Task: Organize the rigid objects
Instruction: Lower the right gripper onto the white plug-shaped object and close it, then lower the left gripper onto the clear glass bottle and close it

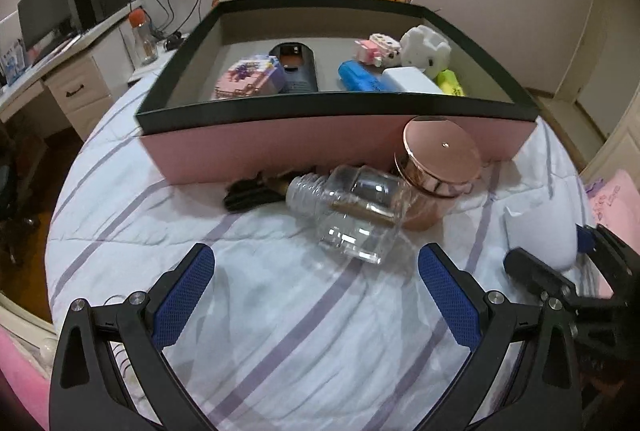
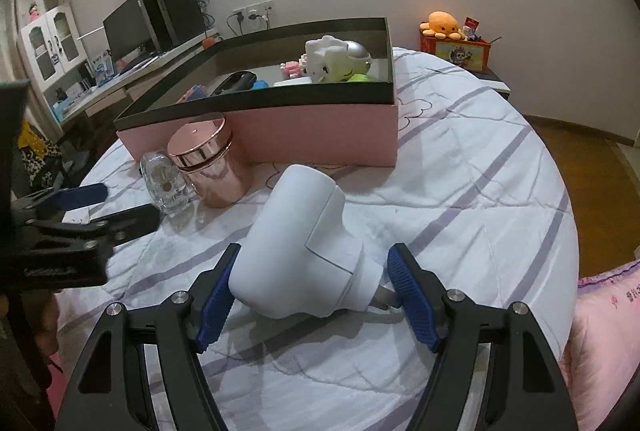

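We see a bed (image 1: pixel 280 331) with a white sheet that has purple stripes, and on it stands a large pink box (image 1: pixel 340 143) with a dark rim. Inside the box lie several small things: a pink gift-like box (image 1: pixel 248 77), a dark remote-shaped device (image 1: pixel 296 67), a blue case (image 1: pixel 360 77) and a white plush toy (image 1: pixel 424 49).

In the left wrist view, the left gripper (image 1: pixel 316 291) hangs over the sheet with its blue fingers (image 1: pixel 182 295) wide apart and nothing between them. At 12 o'clock from it, just in front of the box wall, a clear glass jar (image 1: pixel 356 211) lies on its side. It touches a rose-gold canister (image 1: pixel 436 167), which stands at about 1 o'clock and leans a little. A dark object (image 1: pixel 252 191) lies at 11 o'clock beside the jar.

In the right wrist view, the right gripper (image 2: pixel 312 295) has its fingers (image 2: pixel 218 299) apart around a white rounded device (image 2: pixel 304 247) that lies on the sheet. The left finger touches its side; the right finger (image 2: pixel 408 291) stands just beside it, near a small metal part. The canister (image 2: pixel 212 167) and the jar (image 2: pixel 166 187) are at 10 o'clock, near the box (image 2: pixel 304 135).
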`<action>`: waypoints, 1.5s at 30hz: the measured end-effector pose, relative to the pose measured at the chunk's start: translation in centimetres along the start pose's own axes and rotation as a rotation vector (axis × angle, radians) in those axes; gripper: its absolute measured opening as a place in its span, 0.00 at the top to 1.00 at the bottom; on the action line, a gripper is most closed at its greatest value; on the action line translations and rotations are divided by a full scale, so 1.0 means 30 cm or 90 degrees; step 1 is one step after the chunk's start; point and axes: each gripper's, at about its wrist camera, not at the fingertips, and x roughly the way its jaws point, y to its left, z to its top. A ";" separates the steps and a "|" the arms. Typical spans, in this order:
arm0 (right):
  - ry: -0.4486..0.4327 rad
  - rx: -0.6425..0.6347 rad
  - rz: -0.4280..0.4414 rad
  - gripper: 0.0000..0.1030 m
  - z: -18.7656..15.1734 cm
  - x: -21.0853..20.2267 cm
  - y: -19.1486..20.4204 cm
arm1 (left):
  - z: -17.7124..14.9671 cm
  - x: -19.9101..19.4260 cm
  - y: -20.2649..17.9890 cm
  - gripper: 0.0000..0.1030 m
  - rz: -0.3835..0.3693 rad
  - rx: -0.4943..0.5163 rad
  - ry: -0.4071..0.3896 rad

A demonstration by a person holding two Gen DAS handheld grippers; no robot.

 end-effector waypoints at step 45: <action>0.007 -0.032 -0.028 0.27 -0.006 0.014 0.021 | -0.086 -0.037 0.141 0.24 0.005 -0.014 -0.036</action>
